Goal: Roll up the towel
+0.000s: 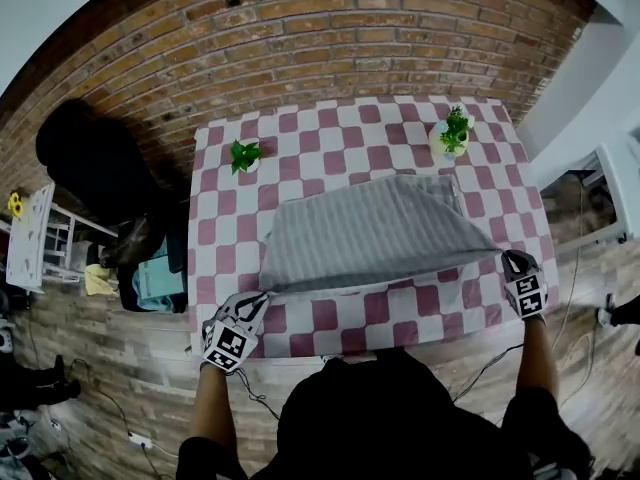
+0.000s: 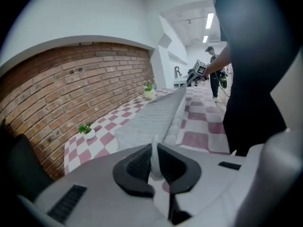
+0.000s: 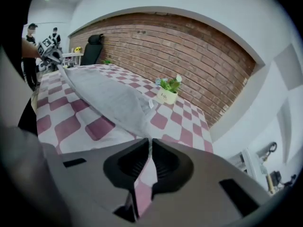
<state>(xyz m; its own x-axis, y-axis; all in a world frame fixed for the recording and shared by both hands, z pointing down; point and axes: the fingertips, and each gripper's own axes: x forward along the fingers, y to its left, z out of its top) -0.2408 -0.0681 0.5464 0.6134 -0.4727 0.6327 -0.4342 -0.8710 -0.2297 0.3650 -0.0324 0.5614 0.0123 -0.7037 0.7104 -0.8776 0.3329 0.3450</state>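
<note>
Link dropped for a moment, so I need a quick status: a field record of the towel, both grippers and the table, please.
towel: grey, striped, spread out, not yet rolled
near edge: lifted off the table, stretched between the grippers
left gripper: shut on towel's near left corner
right gripper: shut on towel's near right corner
table: red-and-white checked cloth, against brick wall
plants: two small pots, beyond towel's far edge

Head view looks steeply down on the table (image 1: 330, 138); gripper views skim it closely from opposite ends, apparently facing, sharing the towel (image 1: 370, 233).
</note>
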